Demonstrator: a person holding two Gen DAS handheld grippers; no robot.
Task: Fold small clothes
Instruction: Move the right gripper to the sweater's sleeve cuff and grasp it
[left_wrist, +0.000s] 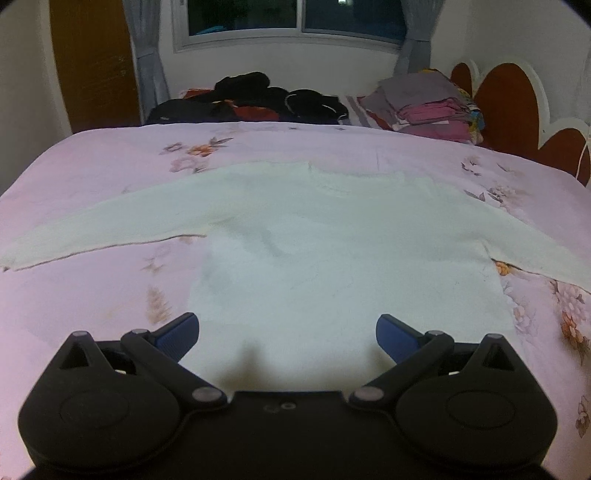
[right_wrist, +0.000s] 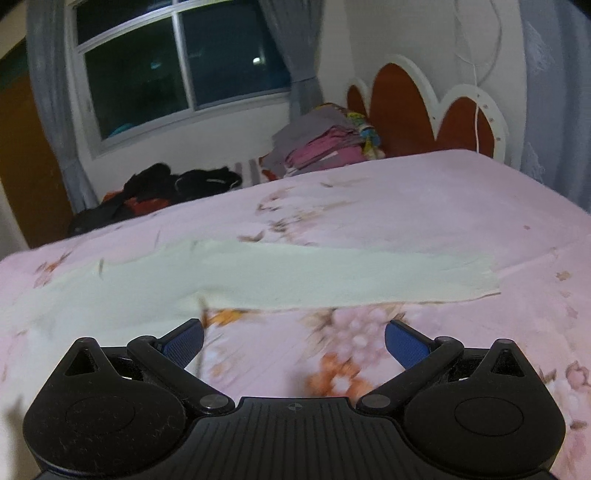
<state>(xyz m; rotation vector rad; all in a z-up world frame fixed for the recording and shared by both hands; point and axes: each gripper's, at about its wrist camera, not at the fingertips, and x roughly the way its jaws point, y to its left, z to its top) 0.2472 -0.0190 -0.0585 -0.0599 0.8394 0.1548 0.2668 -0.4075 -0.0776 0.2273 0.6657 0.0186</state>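
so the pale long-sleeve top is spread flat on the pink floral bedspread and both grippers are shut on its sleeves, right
Not quite. The pale long-sleeve top does lie flat on the pink floral bedspread, but both wrist views show the left gripper and right gripper open, holding nothing.

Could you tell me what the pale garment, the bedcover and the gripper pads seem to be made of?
Pale garment: soft matte fabric, likely a knit; it lies limp and flat, faintly textured.
Bedcover: thin woven cloth, probably cotton or a blend; printed flowers, slight sheen.
Blue pads of the left gripper: ribbed surface, rubber or textured plastic, I cannot tell which.
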